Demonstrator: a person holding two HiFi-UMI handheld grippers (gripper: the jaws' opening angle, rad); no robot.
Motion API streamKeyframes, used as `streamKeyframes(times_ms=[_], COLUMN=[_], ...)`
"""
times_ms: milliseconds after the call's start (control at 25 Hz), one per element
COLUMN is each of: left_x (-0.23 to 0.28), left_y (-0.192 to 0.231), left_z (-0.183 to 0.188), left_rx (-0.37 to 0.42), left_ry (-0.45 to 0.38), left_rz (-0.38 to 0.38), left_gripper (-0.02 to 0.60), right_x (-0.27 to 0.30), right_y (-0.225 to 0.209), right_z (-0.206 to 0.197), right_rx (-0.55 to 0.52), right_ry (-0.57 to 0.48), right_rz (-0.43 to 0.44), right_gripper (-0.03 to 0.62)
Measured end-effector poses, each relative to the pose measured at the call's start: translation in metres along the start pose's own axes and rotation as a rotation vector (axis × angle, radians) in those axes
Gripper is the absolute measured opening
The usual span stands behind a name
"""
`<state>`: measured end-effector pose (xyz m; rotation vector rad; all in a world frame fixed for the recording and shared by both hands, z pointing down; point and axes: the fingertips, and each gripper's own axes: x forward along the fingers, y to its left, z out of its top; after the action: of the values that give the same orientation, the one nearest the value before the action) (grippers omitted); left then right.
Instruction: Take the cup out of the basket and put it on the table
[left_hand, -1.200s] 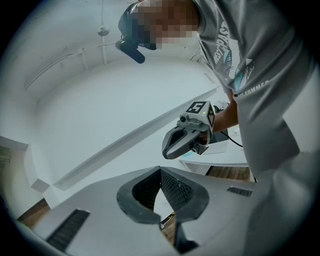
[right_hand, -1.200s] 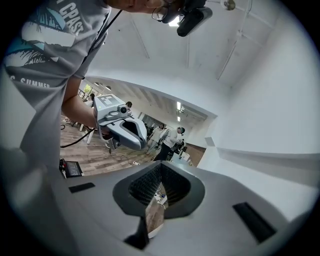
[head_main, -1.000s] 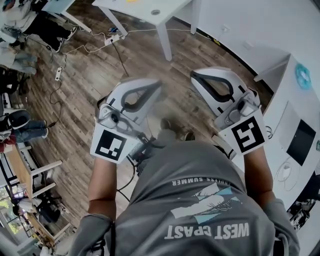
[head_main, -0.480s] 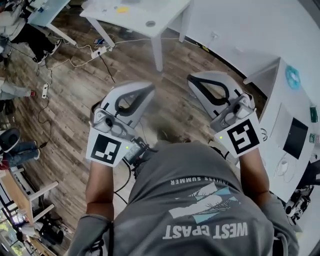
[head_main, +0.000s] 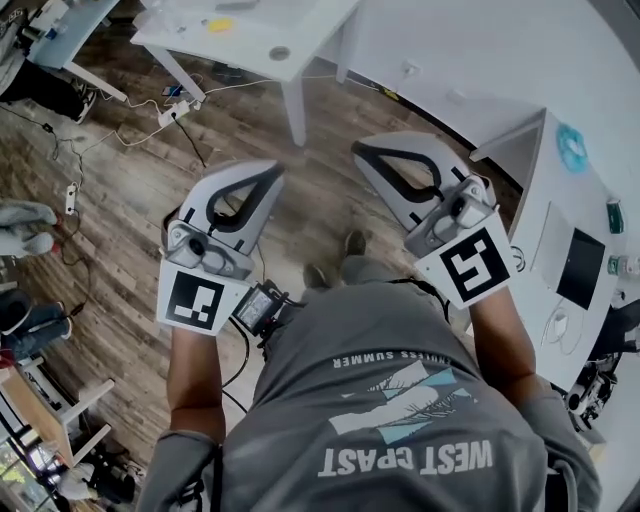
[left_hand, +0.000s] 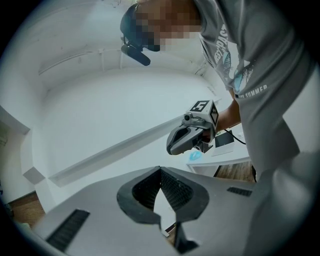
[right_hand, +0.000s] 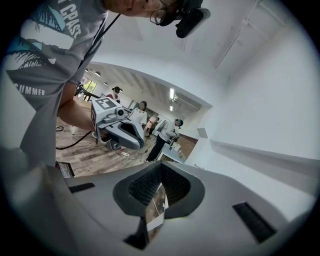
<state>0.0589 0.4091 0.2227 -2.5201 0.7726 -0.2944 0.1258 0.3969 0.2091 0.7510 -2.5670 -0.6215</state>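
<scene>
No cup and no basket show in any view. In the head view I hold both grippers level in front of my chest, above a wooden floor. My left gripper has its jaws together with nothing between them; in its own view the tips meet against a white wall. My right gripper is likewise shut and empty, its tips touching. Each gripper sees the other: the right gripper from the left gripper view, the left gripper from the right gripper view.
A white table stands ahead on the wooden floor, with cables and a power strip beside it. A white desk with a dark screen is at the right. People stand far off.
The floor, the white table and the desk have slid left and down in the head view as I walk. Both grippers keep the same shut, empty pose.
</scene>
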Motion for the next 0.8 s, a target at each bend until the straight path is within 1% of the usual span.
streamKeyframes(times_ms=[120, 240, 480, 640, 800], left_x=[0.012, 0.029, 0.076, 0.097, 0.106], left_y=[0.006, 0.018, 0.035, 0.043, 0.058], left_z=[-0.007, -0.007, -0.008, -0.014, -0.026], left_rx=[-0.017, -0.003, -0.018, -0.024, -0.025], left_ry=[0.036, 0.058, 0.089, 0.107, 0.119], left_rz=[0.010, 0.021, 0.070, 0.074, 0.053], left_gripper=[0.008, 0.008, 0.008, 0.008, 0.008], right_x=[0.007, 0.013, 0.013, 0.020, 0.036], right_y=[-0.015, -0.037, -0.082, -0.102, -0.116], right_z=[-0.011, -0.017, -0.039, -0.053, -0.063], right_rx=[0.018, 0.021, 0.018, 0.023, 0.056], right_ry=[-0.012, -0.044, -0.092, -0.102, -0.102], right_rz=[0.015, 0.024, 0.056, 0.068, 0.068], right_gripper=[0.011, 0.011, 0.011, 0.011, 0.011])
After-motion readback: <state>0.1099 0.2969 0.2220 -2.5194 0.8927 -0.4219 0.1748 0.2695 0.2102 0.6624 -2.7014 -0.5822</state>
